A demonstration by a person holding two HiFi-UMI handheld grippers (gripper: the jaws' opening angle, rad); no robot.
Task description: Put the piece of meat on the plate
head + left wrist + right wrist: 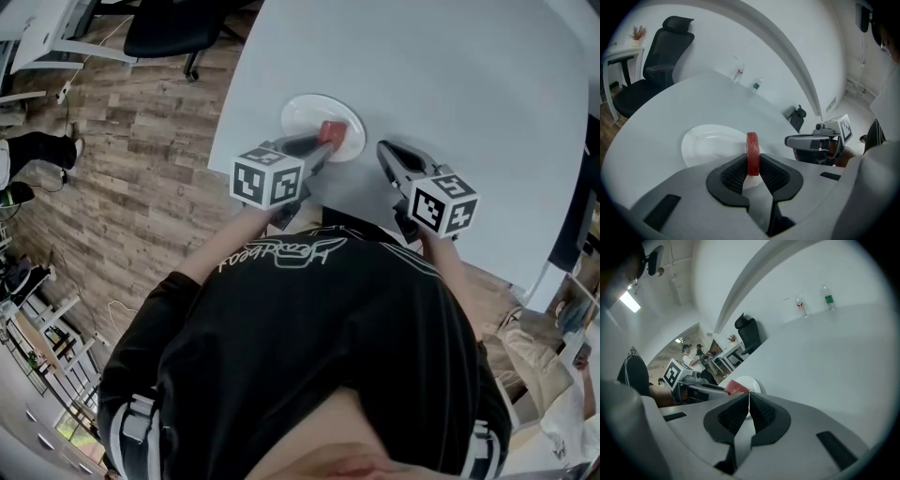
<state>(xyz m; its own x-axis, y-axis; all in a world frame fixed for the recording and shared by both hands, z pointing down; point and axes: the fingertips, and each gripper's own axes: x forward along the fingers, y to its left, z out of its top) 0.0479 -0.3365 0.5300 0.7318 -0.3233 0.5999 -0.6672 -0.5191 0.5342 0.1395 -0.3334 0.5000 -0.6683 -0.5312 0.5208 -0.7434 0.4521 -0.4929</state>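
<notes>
In the head view, the white plate (pixel 305 111) lies on the pale bench (pixel 469 75) at about eleven o'clock from the picture's middle. The left tongs (pixel 323 142) reach in over the plate's five o'clock rim, pinching the red piece of meat (pixel 331 132), which hangs above the plate and not yet on it, as far as I can tell. The right tongs (pixel 386 150) hover apart at the plate's four o'clock.

In the left gripper view, the left tongs (pixel 753 169) clamp the piece of meat (pixel 752 151) between their ribbed pads. The slab stands on edge, with its thin edge towards the camera, its long axis running twelve to six and its flat faces turned to three and nine. The plate (pixel 705 143) sits just behind it, towards ten o'clock, and the right tongs (pixel 811 140) wait at three o'clock. An office chair (pixel 663 56) stands off the bench at ten, two bottles (pixel 739 74) at twelve.

In the right gripper view, the right tongs (pixel 749 401) are pressed together on nothing. Beyond them, at eleven o'clock, the piece of meat (pixel 736 386) shows in front of the plate (pixel 752 382).

The meat looks thin, light and probably a little soft and slick (a flat-face pinch low on the slab, as here, seems the sound hold). Once let go it would likely tip onto one face, so laying it down flat looks safer than dropping it.
</notes>
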